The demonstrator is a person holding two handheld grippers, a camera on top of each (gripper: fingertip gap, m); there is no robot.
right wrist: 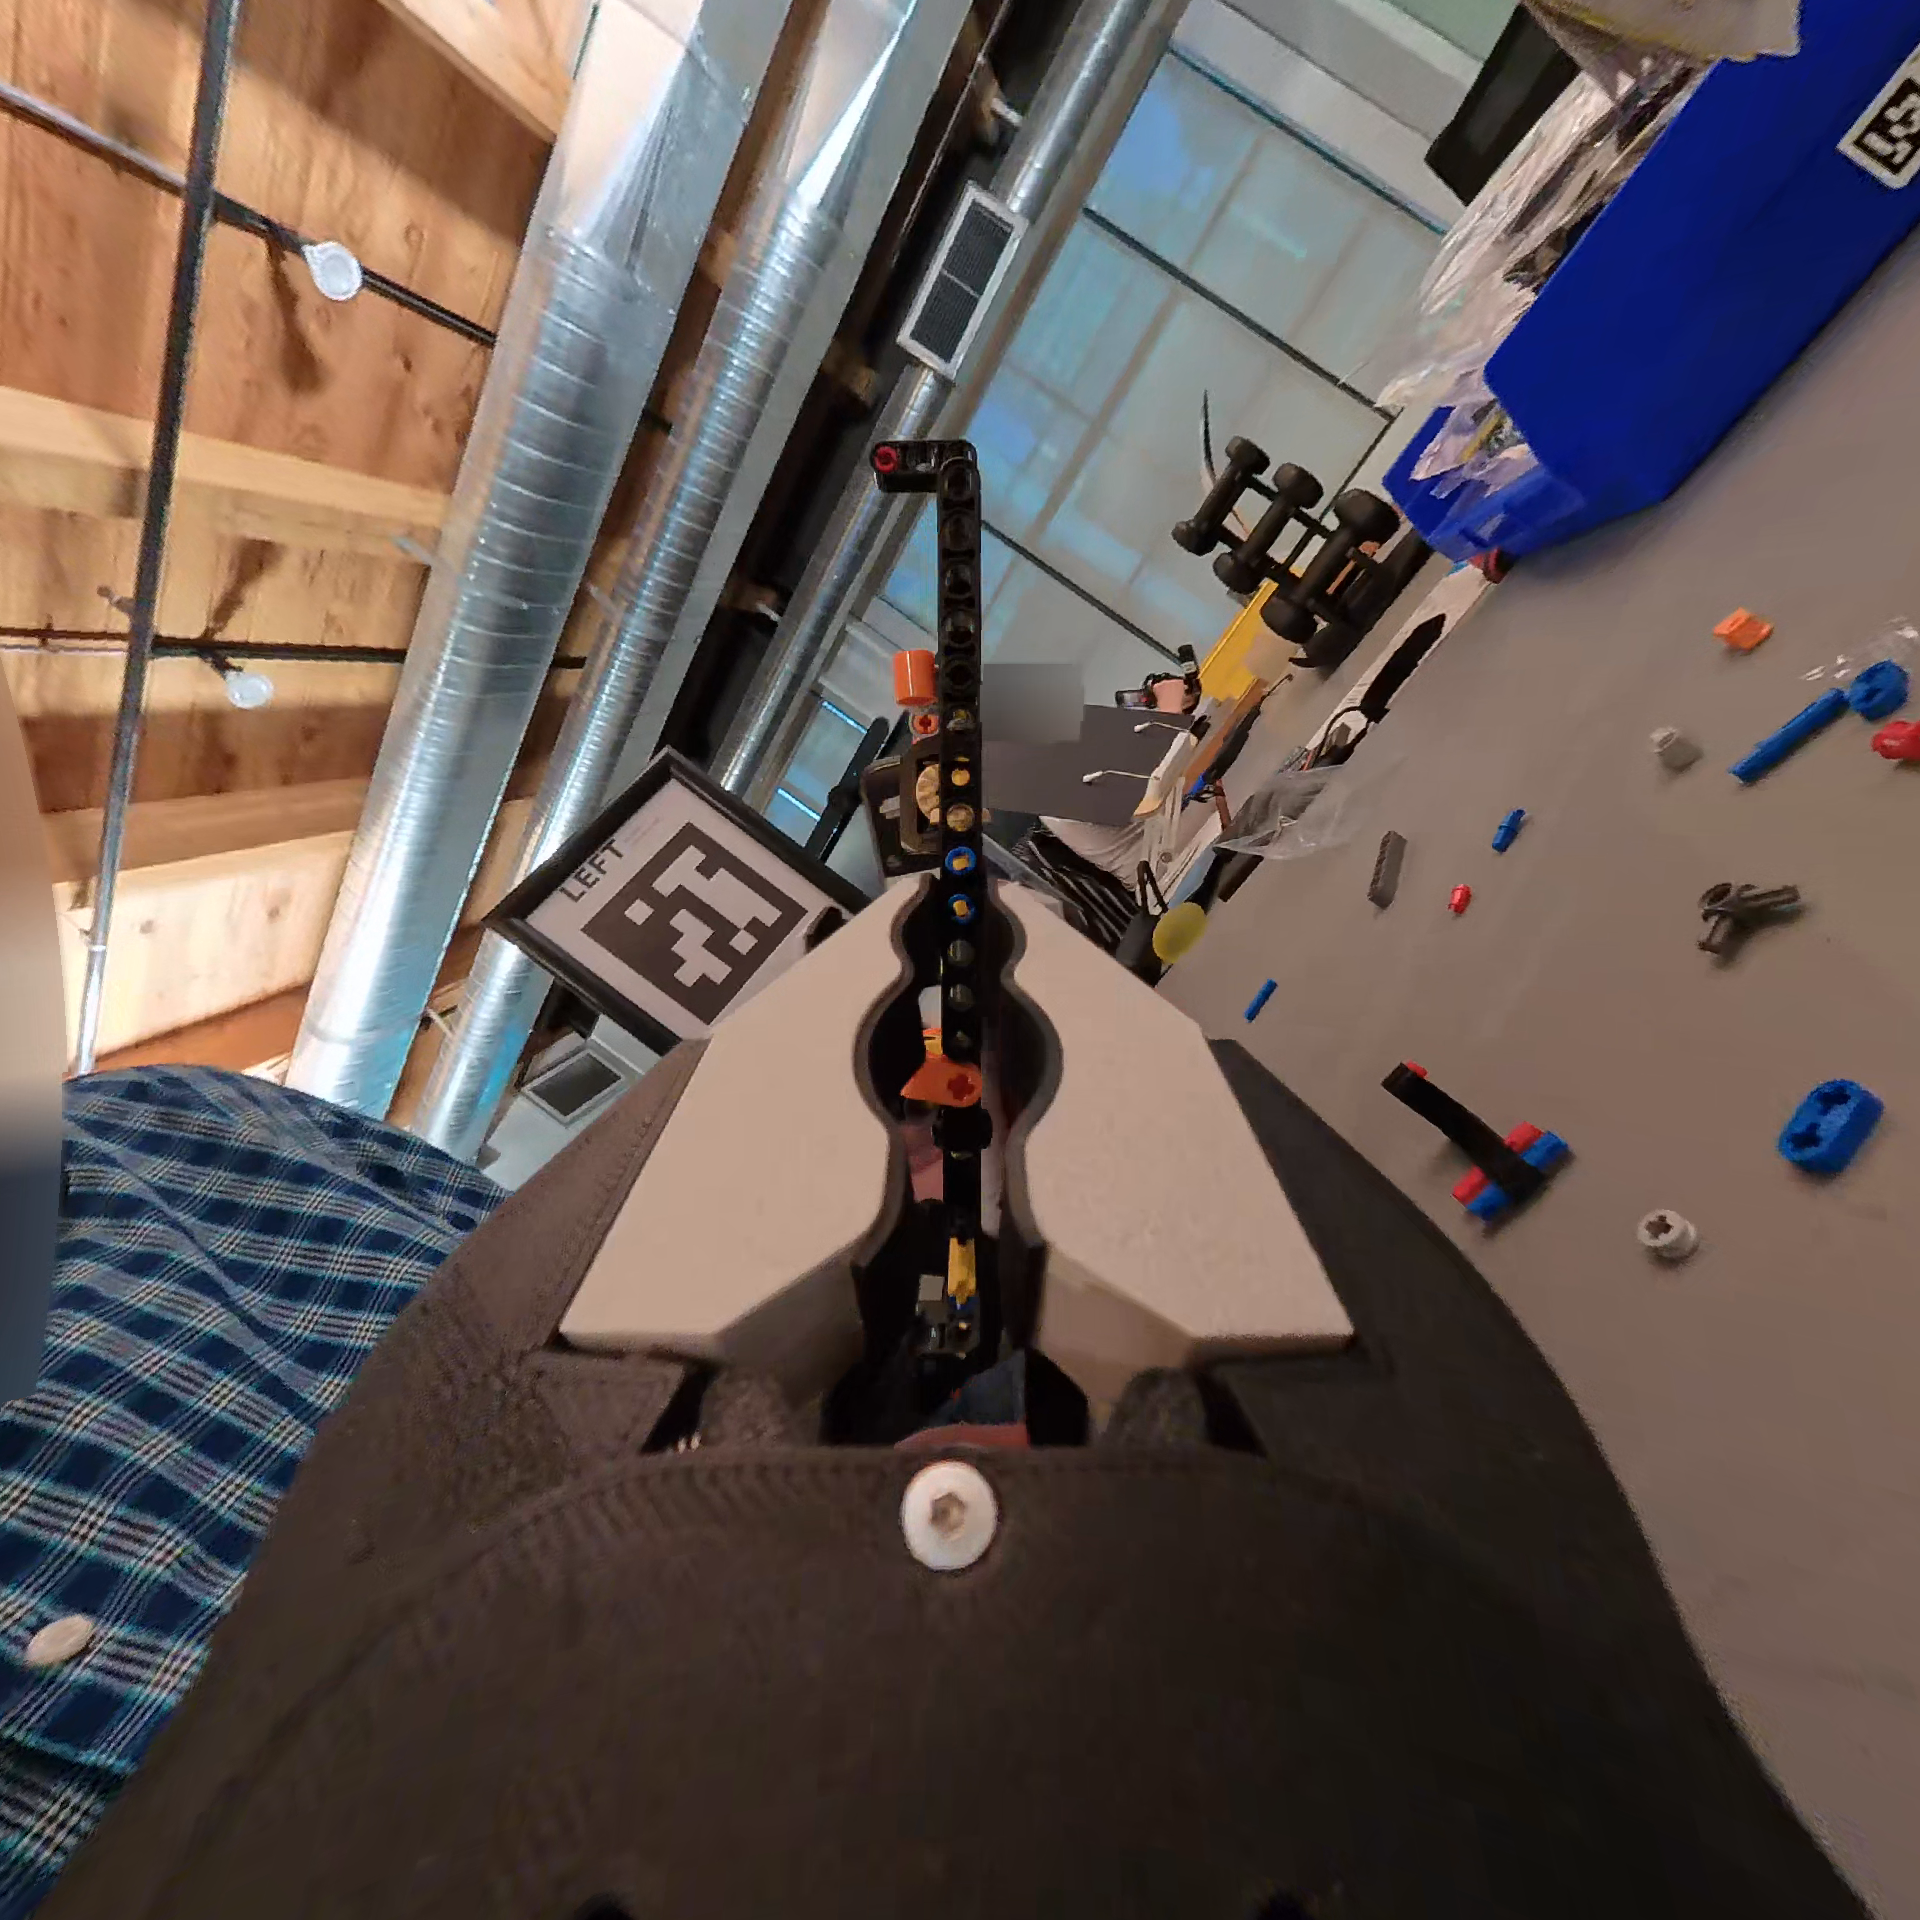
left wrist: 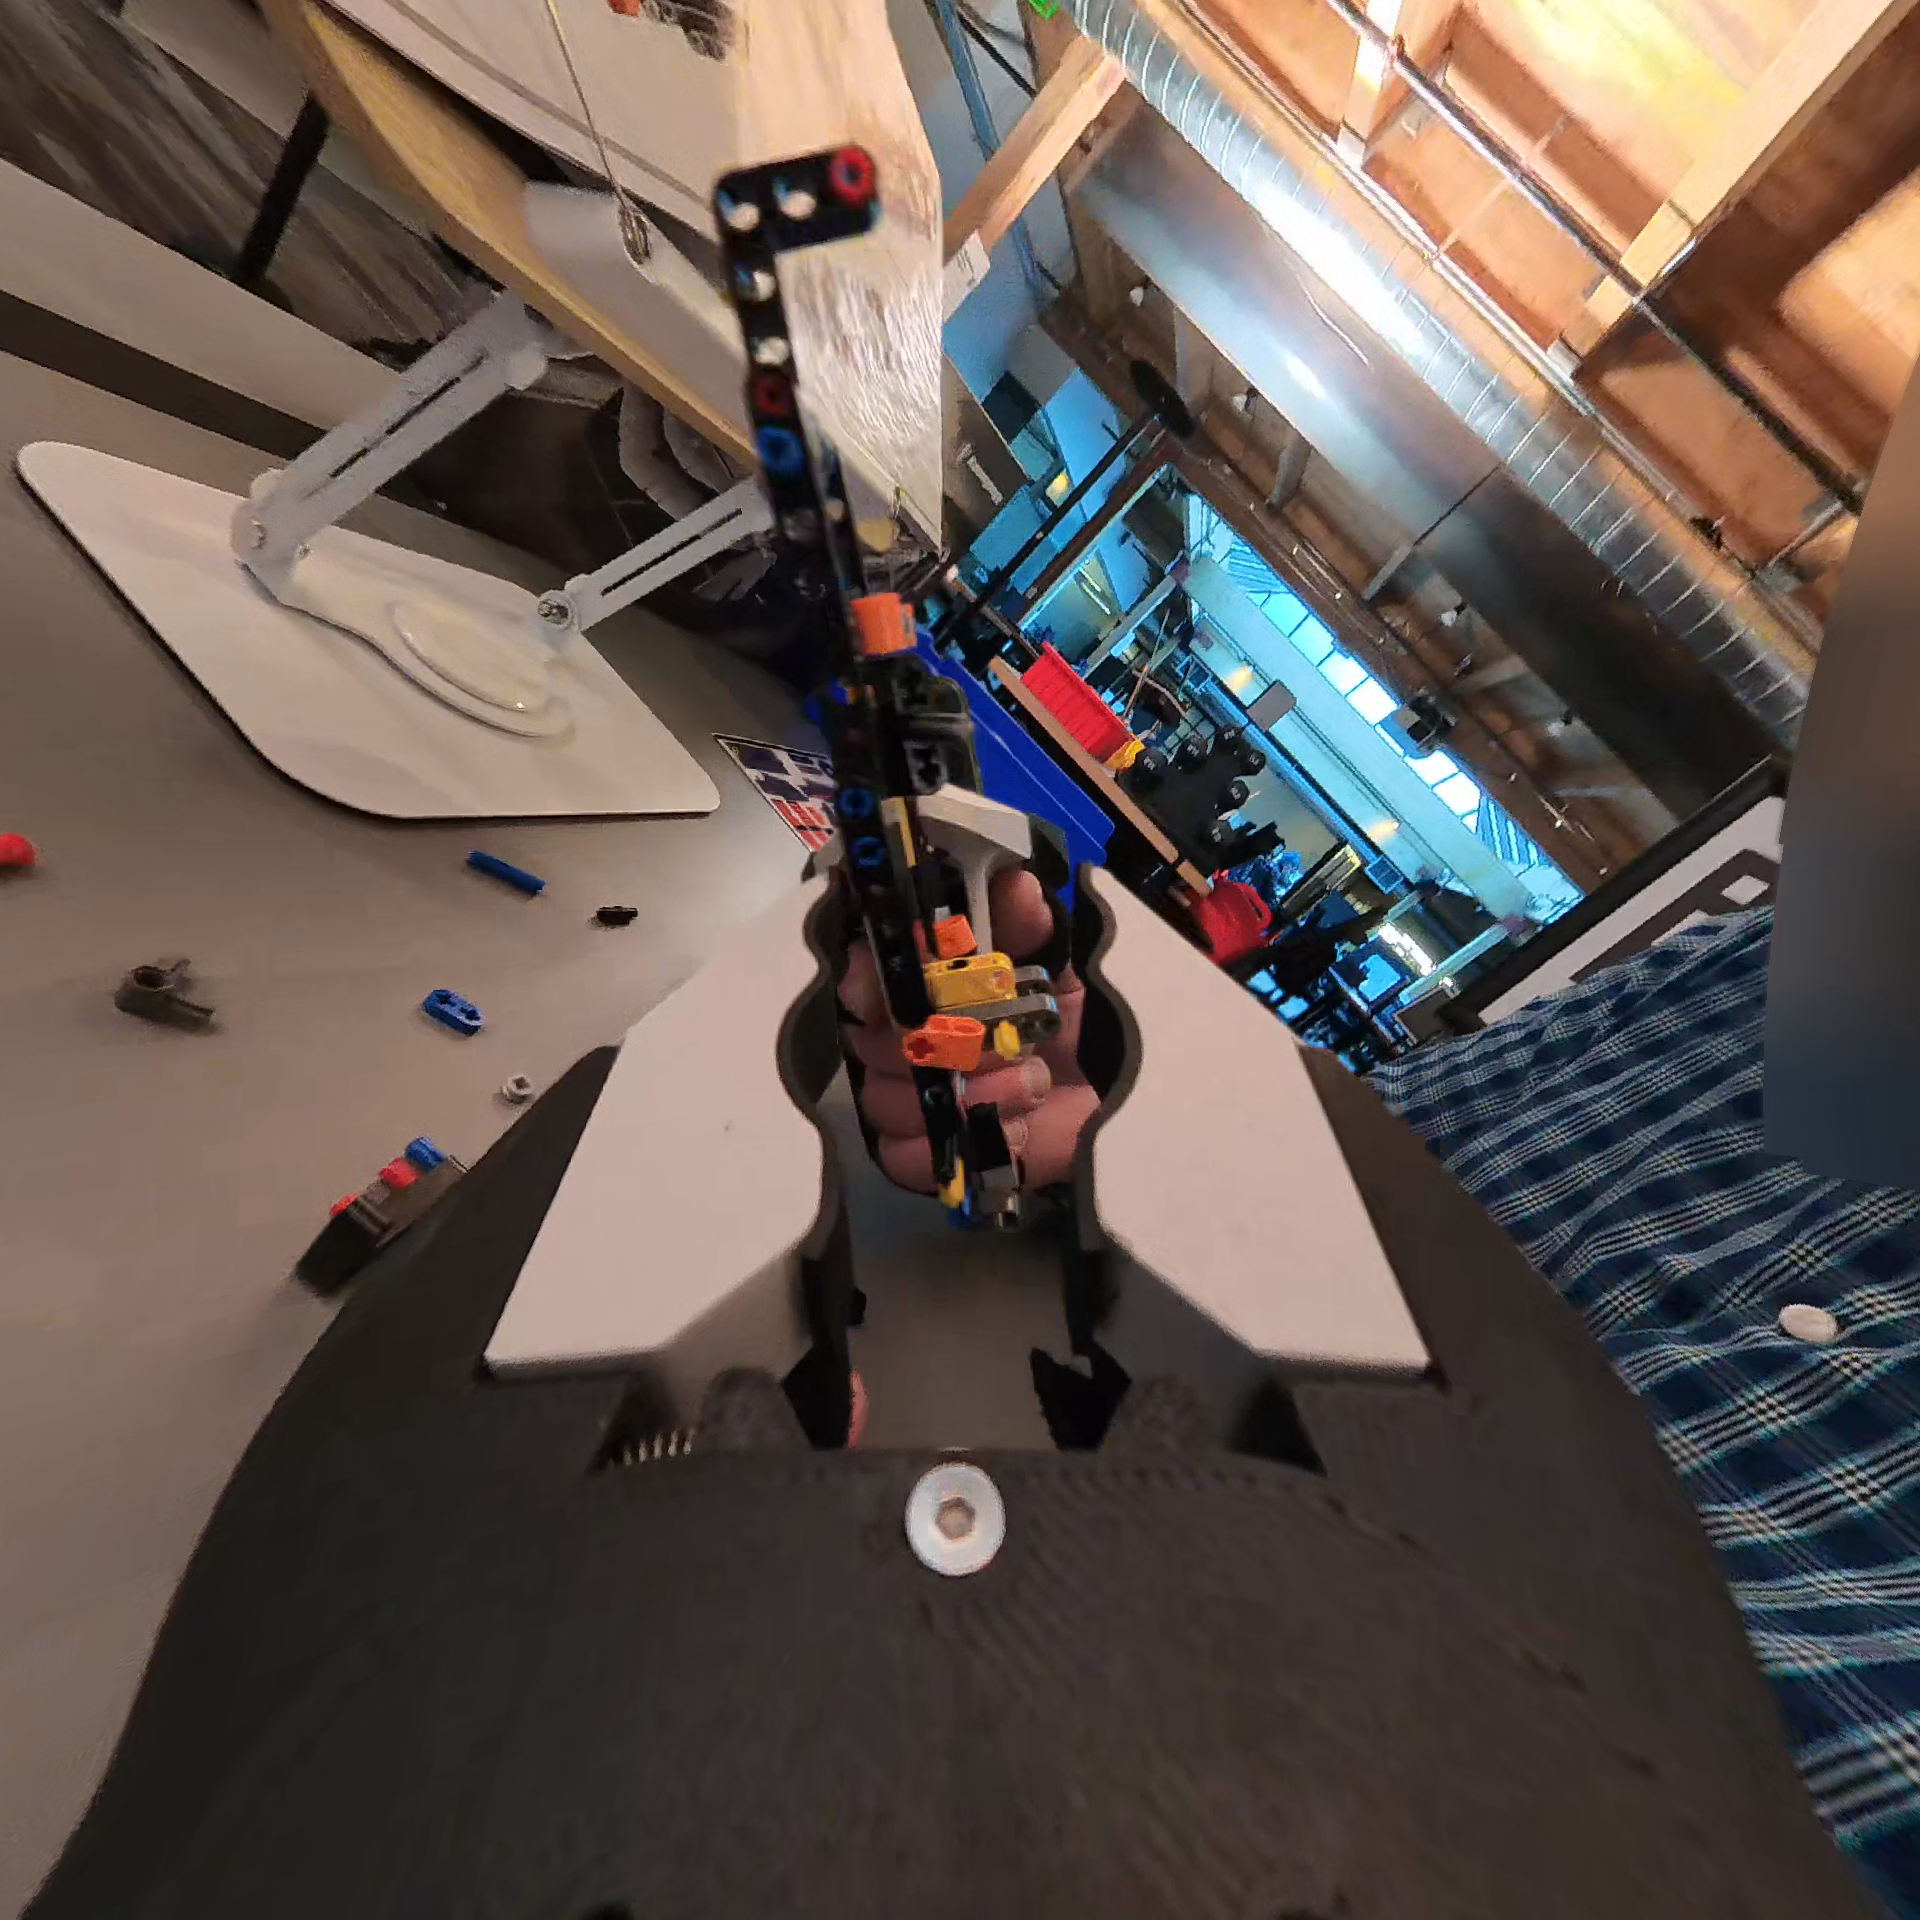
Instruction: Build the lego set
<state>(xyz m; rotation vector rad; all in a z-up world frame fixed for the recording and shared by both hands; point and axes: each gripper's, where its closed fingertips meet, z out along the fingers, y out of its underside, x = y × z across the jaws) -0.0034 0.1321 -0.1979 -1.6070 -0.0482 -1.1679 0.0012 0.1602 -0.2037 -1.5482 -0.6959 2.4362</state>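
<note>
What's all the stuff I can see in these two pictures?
Lego assembly: one, long black beam with orange, yellow, blue and red bits, raised above the table.
Loose Lego pieces: several, blue, red, black, grey, orange, scattered on the table.
Table: one, grey.
Bin: one, blue, on the table's far side.
Stand: one, white, on the table.
Ducts: silver, overhead.
Left gripper: black and grey, open around the assembly.
Right gripper: black and grey, clamping the assembly.
Hand: one, behind the assembly.
Shirt: blue check.
</note>
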